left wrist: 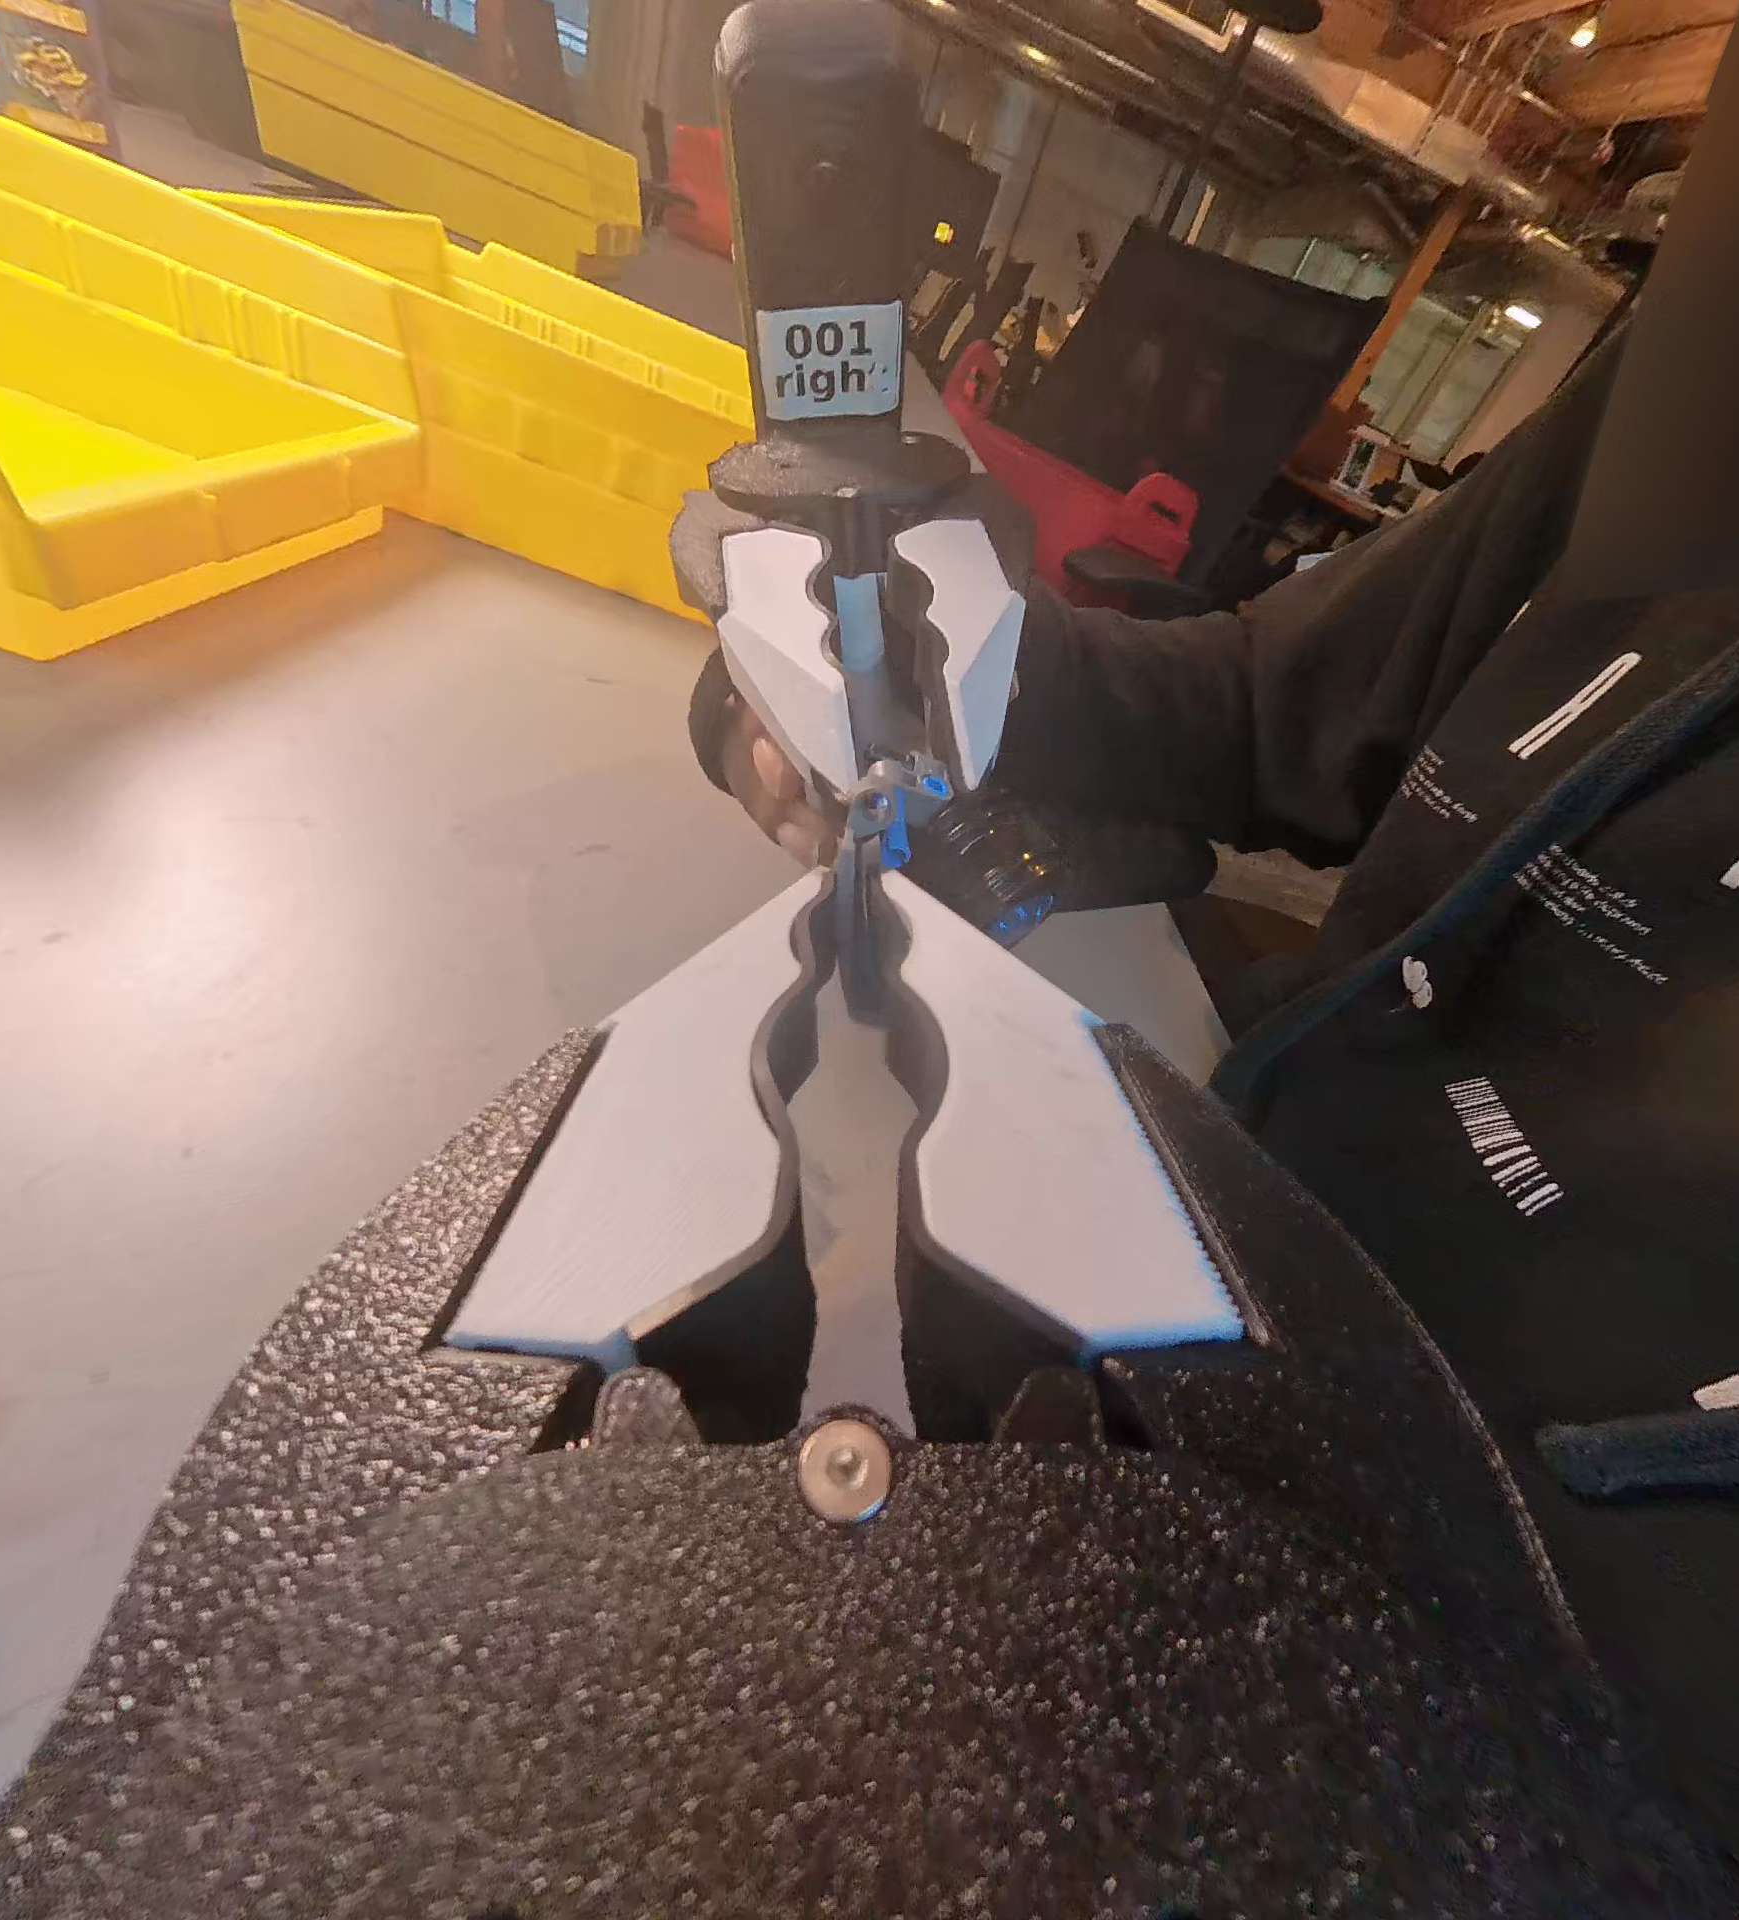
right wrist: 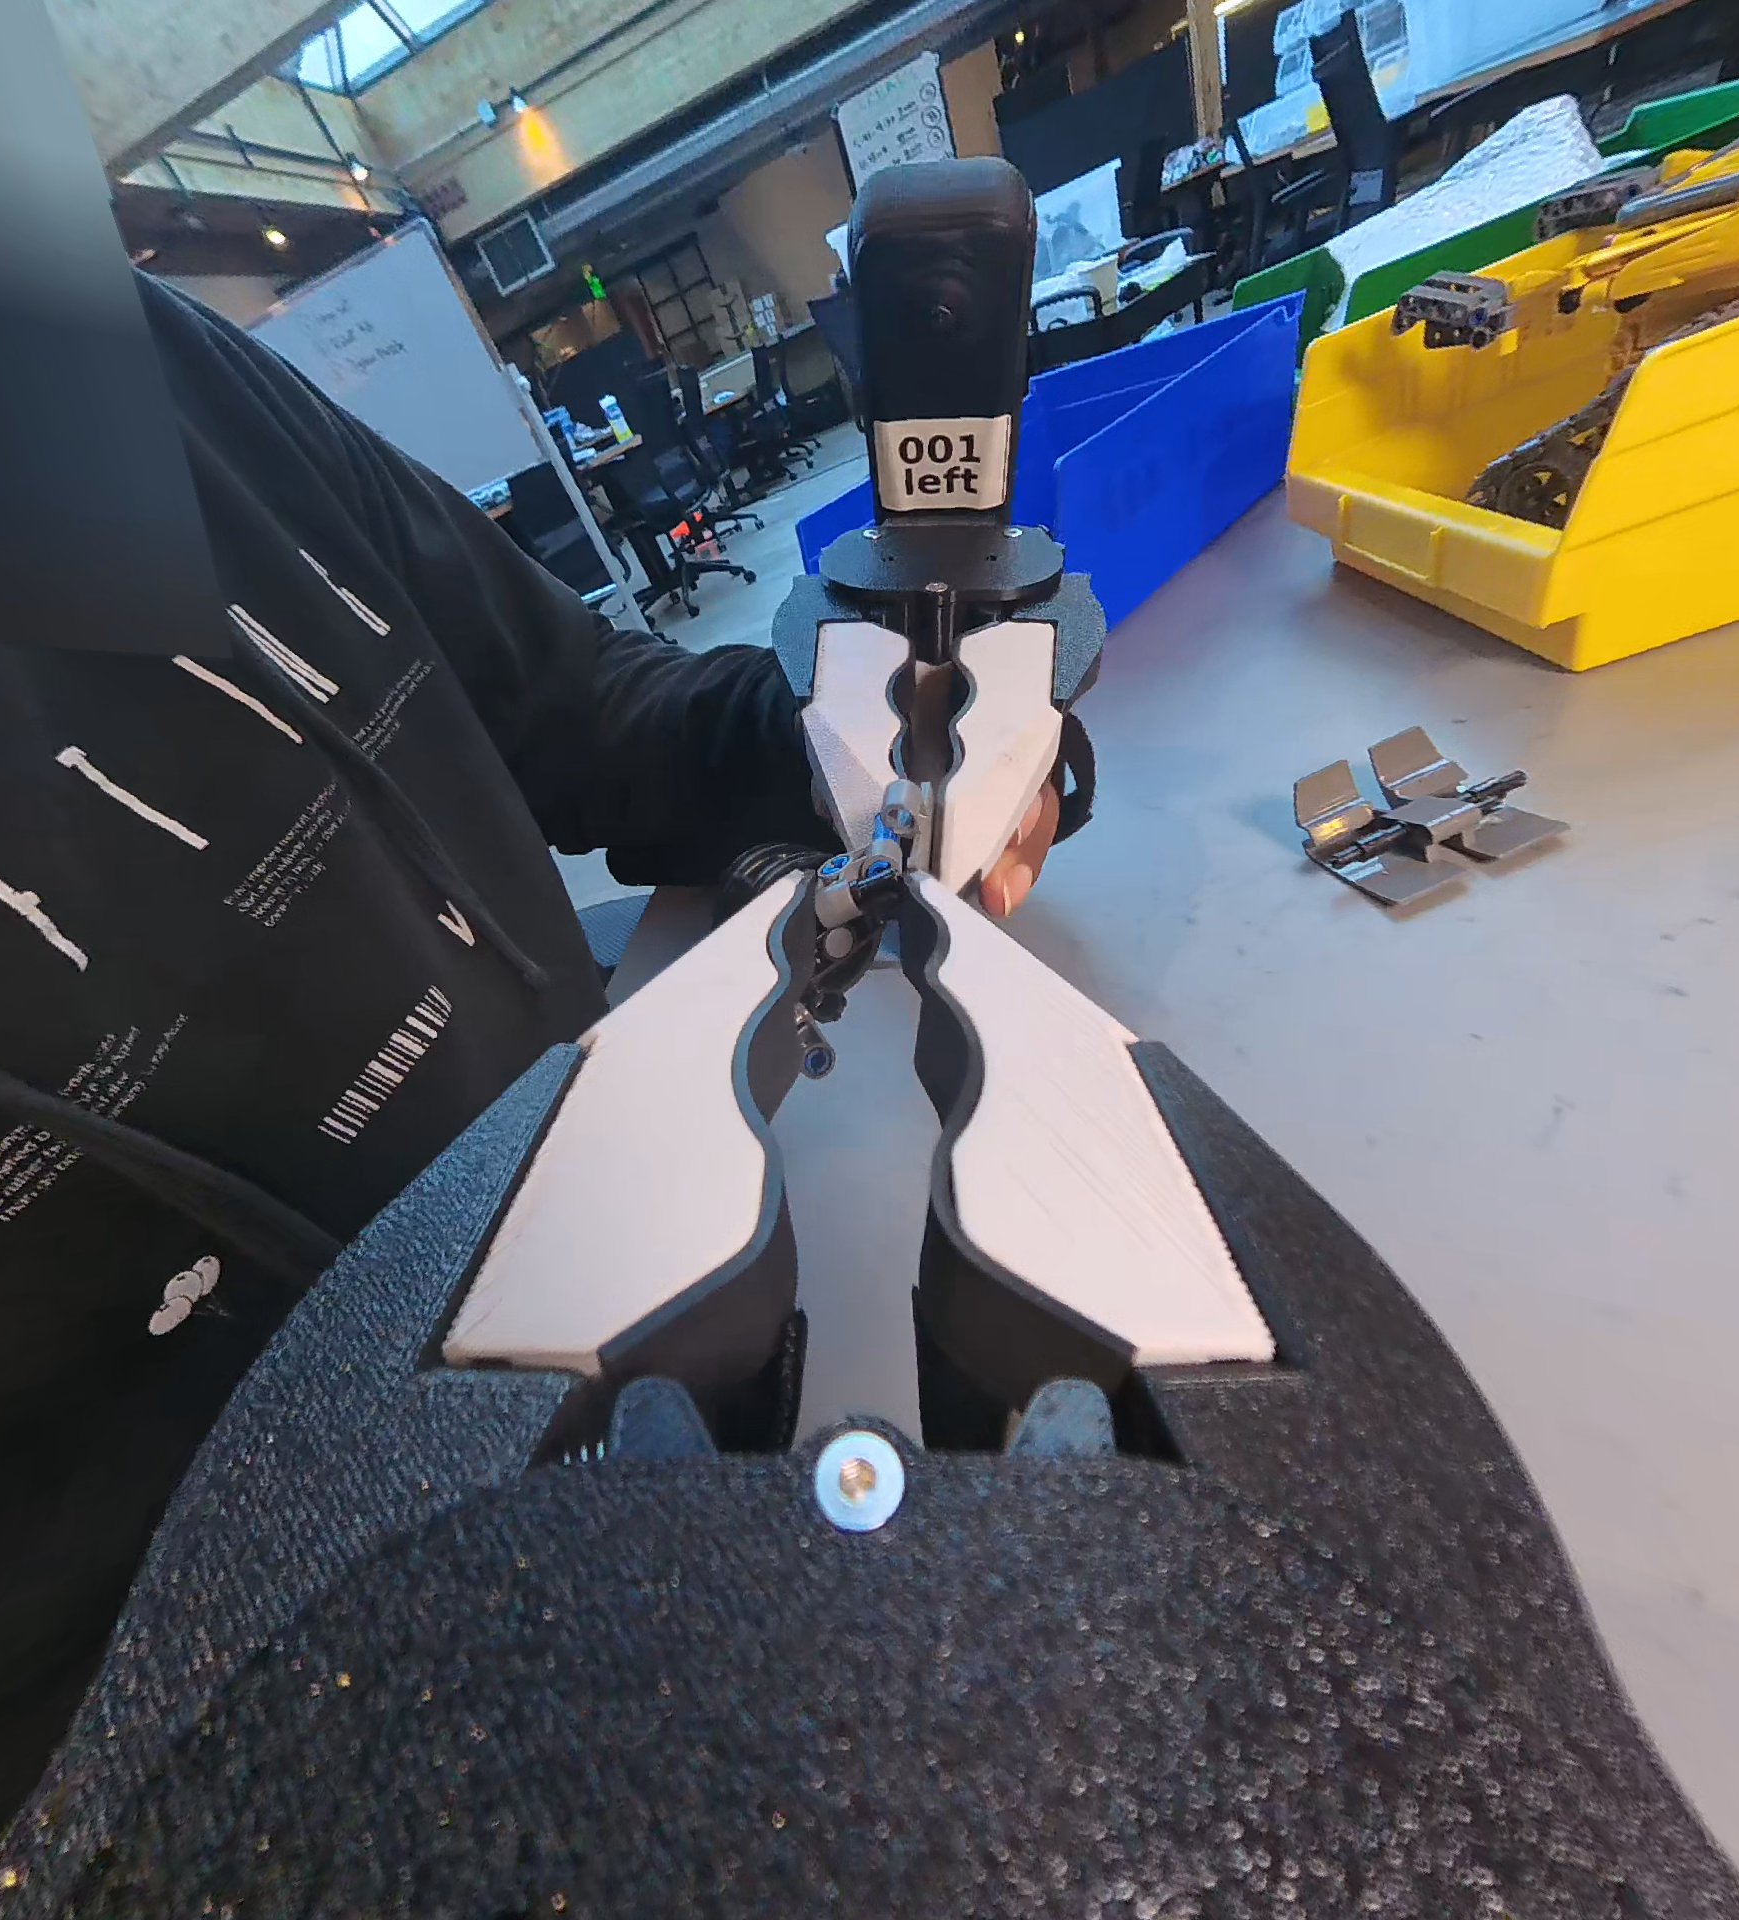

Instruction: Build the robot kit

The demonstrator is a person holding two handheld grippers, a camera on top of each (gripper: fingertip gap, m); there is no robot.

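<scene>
Both the left claw (left wrist: pixel 849 914) and right claw (right wrist: pixel 860 904) are clenched on a small grey-and-blue brick assembly (right wrist: pixel 860 883) above the desk (right wrist: pixel 1364 1091); it looks light, rigid, and best pinched at its beams.

Left gripper (left wrist: pixel 849 883): tip to tip with the right gripper (right wrist: pixel 896 883), above the table (left wrist: pixel 221 935); both sets of fingertips pinch the same small jointed part (right wrist: pixel 860 894) between them.
Jointed part: runs from the right gripper's tips back between its fingers, on the left side of the gap.
Wheel (left wrist: pixel 1000 862): just beyond the left gripper's tips, to their right, below the right gripper.
Person's torso (right wrist: pixel 169 831): left of the right gripper, right of the left one.
Bins (left wrist: pixel 169 416): on the table, ahead-left of the left gripper.
Bin with tracked model (right wrist: pixel 1571 447): ahead-right of the right gripper; another bin (right wrist: pixel 1156 457) behind the left gripper.
Plate assembly (right wrist: pixel 1426 831): on the table, right of the meeting tips.
</scene>
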